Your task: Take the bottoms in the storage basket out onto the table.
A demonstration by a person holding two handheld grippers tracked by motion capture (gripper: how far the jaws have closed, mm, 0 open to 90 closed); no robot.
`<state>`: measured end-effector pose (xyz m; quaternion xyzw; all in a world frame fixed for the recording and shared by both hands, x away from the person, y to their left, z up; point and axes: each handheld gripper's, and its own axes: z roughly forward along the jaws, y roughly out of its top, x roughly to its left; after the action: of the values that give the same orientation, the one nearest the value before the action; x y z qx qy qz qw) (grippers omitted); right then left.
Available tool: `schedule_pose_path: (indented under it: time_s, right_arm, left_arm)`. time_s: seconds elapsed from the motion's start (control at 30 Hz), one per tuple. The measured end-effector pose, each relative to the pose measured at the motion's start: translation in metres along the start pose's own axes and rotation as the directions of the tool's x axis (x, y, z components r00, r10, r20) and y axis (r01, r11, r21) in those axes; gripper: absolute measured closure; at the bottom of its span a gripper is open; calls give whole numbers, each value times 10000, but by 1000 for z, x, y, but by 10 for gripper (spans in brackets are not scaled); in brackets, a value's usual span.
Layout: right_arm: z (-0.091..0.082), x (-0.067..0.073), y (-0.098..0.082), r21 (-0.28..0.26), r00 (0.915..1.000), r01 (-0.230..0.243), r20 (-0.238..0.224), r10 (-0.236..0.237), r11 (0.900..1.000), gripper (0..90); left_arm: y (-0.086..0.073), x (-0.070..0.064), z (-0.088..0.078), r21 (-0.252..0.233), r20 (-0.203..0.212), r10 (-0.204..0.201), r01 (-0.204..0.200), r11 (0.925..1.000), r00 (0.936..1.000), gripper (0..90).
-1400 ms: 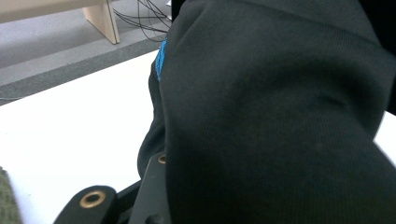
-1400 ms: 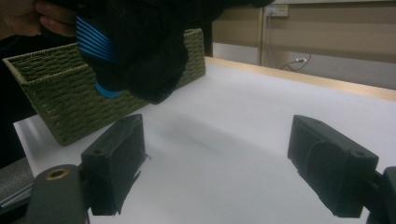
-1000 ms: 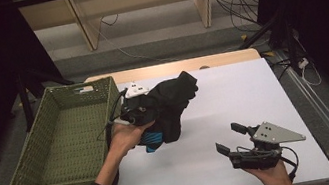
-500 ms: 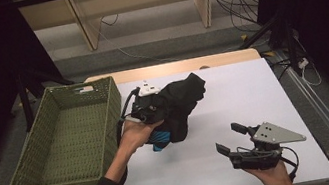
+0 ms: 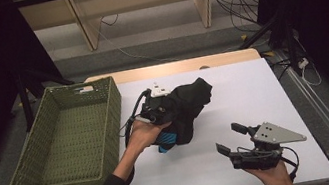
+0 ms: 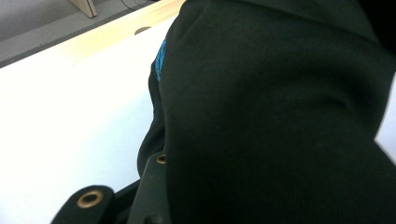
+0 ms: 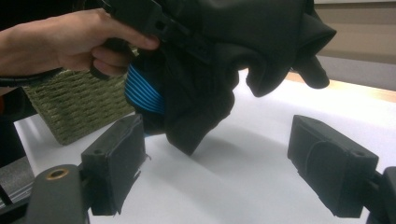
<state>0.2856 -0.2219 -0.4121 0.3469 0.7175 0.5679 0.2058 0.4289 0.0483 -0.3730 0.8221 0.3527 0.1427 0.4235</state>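
A black garment with a blue striped part hangs bunched above the white table, just right of the basket. My left gripper is shut on it, and the cloth drapes over its jaws and hides the fingertips. In the left gripper view the black garment covers nearly everything beyond one jaw. My right gripper rests near the table's front right, open and holding nothing. The right gripper view looks between its open jaws at the black garment, its blue stripes and the hand holding the left gripper.
A green woven basket stands at the table's left with nothing visible inside; its corner appears behind the hand. The white table has bare surface to the right and back. Cables and shelf legs lie on the floor beyond.
My left hand has carried the garment to the right, away from the basket, and a little lower. The right gripper has stayed where it was, still open.
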Motion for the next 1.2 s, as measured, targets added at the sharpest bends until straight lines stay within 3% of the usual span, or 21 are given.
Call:
schedule_pose_path:
  time_s: [0.77, 0.9, 1.07, 1.2]
  right_arm:
    - [1, 1, 0, -8, 10000, 8, -56, -8, 10000, 199]
    - [1, 0, -1, 18, 10000, 10, -61, -10, 10000, 199]
    - [1, 1, -1, 43, 10000, 2, -52, -2, 10000, 199]
    - [1, 1, -1, 26, 10000, 3, -70, -3, 10000, 199]
  left_arm:
    - [-13, 2, 22, 909, -182, 294, -276, 9955, 9994, 665]
    - [-14, 2, 26, 1065, -42, 237, -231, 9940, 9997, 582]
    - [-15, 2, 31, 1397, 24, 7, -11, 9902, 10000, 312]
    - [-13, 3, 29, 1387, 7, -120, 117, 9903, 9999, 196]
